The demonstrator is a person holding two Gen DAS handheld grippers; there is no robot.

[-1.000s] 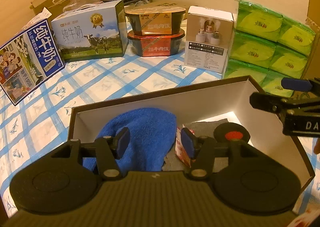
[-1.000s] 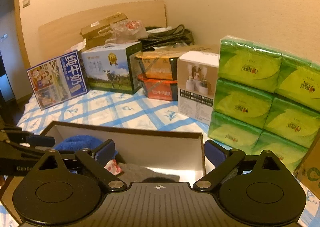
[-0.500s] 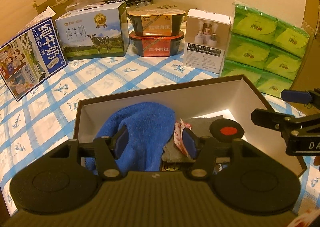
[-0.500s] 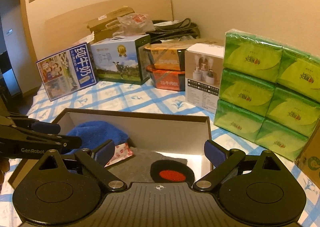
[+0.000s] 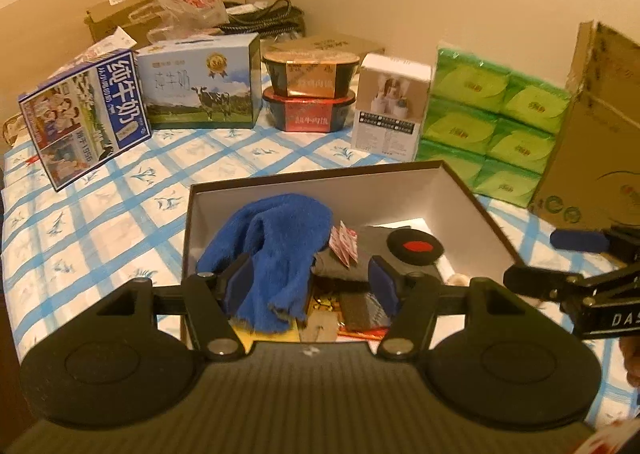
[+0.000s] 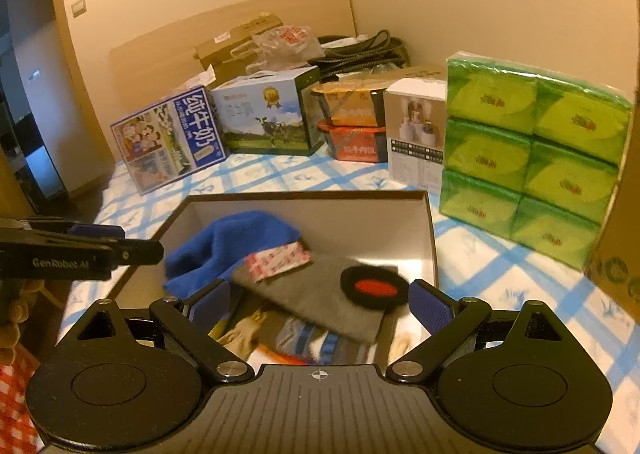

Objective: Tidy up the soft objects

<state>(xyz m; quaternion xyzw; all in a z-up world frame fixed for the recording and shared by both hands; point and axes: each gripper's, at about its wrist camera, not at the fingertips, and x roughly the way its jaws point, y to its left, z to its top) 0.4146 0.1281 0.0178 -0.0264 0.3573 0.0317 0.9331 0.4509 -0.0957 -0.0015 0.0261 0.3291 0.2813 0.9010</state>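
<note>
left tongs (image 5: 310, 280): spread wide, grasping nothing, above the box's near end | right tongs (image 6: 320, 304): spread wide, grasping nothing, over the box | blue towel (image 5: 276, 242): heaped in the box's (image 5: 468, 194) left part | grey cloth (image 6: 316, 298): lies flat beside the towel, black-red disc (image 6: 374, 286) on it

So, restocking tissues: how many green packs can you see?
6 green tissue packs, stacked two wide and three high, right of the white carton. More may hide behind.

left tool (image 5: 312, 282) spread wide above the box (image 5: 472, 206); blue towel (image 5: 276, 250) heaped inside.
</note>
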